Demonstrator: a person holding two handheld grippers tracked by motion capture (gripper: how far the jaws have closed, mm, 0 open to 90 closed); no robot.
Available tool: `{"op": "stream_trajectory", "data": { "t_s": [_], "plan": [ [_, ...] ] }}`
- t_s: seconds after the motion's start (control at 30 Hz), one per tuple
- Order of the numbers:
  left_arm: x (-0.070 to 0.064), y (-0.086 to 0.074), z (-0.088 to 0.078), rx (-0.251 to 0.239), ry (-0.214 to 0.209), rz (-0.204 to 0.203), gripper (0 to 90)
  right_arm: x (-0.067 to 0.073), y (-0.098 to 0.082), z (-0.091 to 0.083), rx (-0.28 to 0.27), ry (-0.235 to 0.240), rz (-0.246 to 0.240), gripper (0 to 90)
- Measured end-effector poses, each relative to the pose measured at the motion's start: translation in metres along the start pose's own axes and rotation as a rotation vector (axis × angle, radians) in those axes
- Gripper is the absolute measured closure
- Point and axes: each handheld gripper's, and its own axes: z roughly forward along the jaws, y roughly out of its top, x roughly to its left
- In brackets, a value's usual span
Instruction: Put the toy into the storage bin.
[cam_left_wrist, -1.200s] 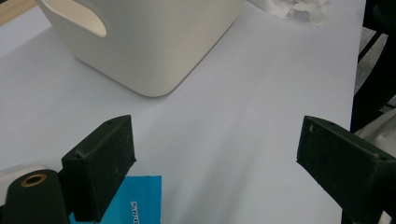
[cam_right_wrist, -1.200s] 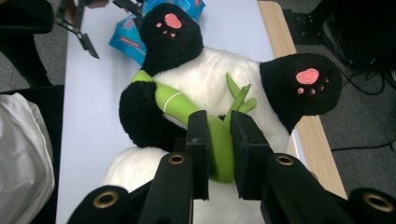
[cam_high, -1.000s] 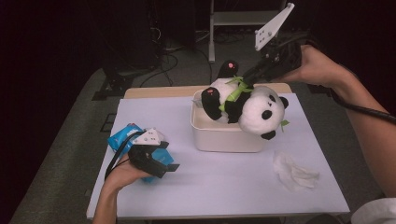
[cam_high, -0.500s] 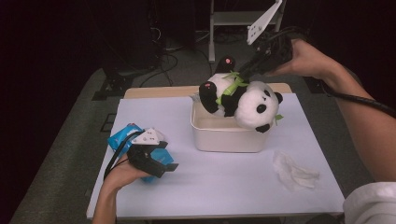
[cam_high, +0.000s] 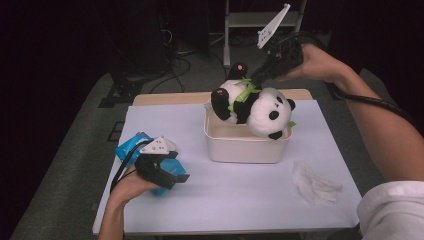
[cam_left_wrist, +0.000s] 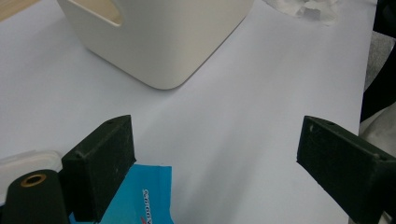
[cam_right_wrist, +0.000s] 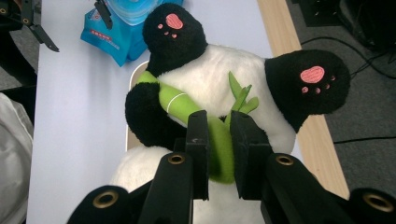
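Right hand-held gripper (cam_right_wrist: 219, 140) was pinching the green bamboo stalk (cam_right_wrist: 205, 126) of the plush panda (cam_high: 252, 102), which hung tilted directly over the cream bin (cam_high: 247, 145) on the counter (cam_high: 250, 200) (head low, feet up); left hand-held gripper (cam_left_wrist: 215, 158) rested spread beside the blue packet (cam_high: 137, 147).

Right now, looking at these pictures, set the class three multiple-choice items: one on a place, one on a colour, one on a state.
1. Where is the panda toy?
A. over the cream bin
B. flat on the table's near edge
C. on the floor

2. What colour is the packet by the left gripper?
A. red
B. blue
C. yellow

3. How do the right gripper's jaws stand?
A. wide open, nothing between them
B. shut on the crumpled tissue
C. shut on the panda's green bamboo

Answers: 1 A, it hangs across the bin's rim; 2 B, blue wrapper in the high view; 3 C, the pads pinch the green stalk.
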Motion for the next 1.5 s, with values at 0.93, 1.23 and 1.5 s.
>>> {"op": "stream_trajectory", "data": {
  "t_s": [0.93,1.23,1.5],
  "plan": [
    [0.002,-0.002,-0.003,-0.007,0.011,-0.015,10.1,-0.019,-0.008,0.036,0.0,0.073,0.032,77.6],
    [0.001,-0.002,-0.003,-0.008,0.011,-0.016,10.1,-0.023,-0.013,0.043,0.003,0.08,0.047,77.5],
    [0.001,-0.001,-0.003,-0.012,0.011,-0.015,10.1,-0.027,-0.011,0.044,0.009,0.081,0.045,77.5]
  ]
}}
